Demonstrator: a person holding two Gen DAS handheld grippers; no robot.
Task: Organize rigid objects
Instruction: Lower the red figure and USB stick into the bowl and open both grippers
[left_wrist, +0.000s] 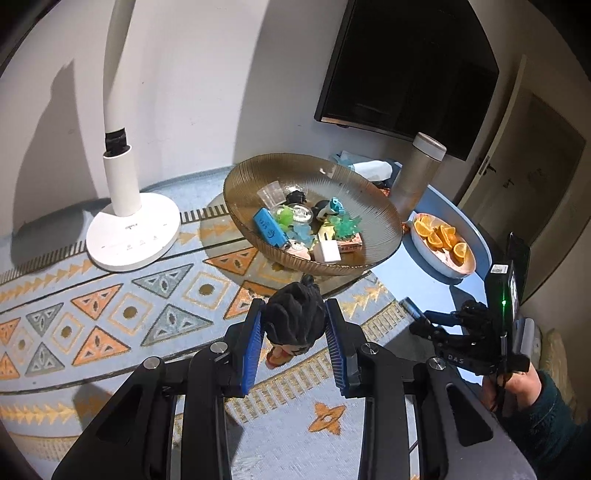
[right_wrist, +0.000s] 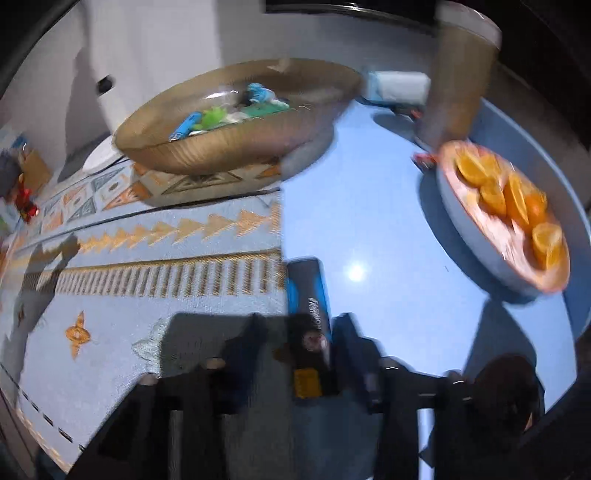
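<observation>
My left gripper (left_wrist: 295, 314) is shut on a small figurine with black hair (left_wrist: 295, 317), its blue pads pressed to both sides of the head, just in front of the brown ribbed glass bowl (left_wrist: 369, 192). The bowl holds several small toys and boxes. At the right of the left wrist view, the right gripper (left_wrist: 417, 314) sits low over the blue table. In the blurred right wrist view, my right gripper (right_wrist: 301, 328) is shut on a flat dark case with blue edges (right_wrist: 308, 291), which points towards the bowl (right_wrist: 221, 147).
A white lamp base (left_wrist: 133, 236) stands left of the bowl on the patterned mat (left_wrist: 110, 314). A metal flask (left_wrist: 417, 173) and a dish of orange slices (left_wrist: 443, 243) (right_wrist: 509, 221) stand at the right on the blue table (right_wrist: 369, 184). A hand (left_wrist: 517, 384) holds the right gripper.
</observation>
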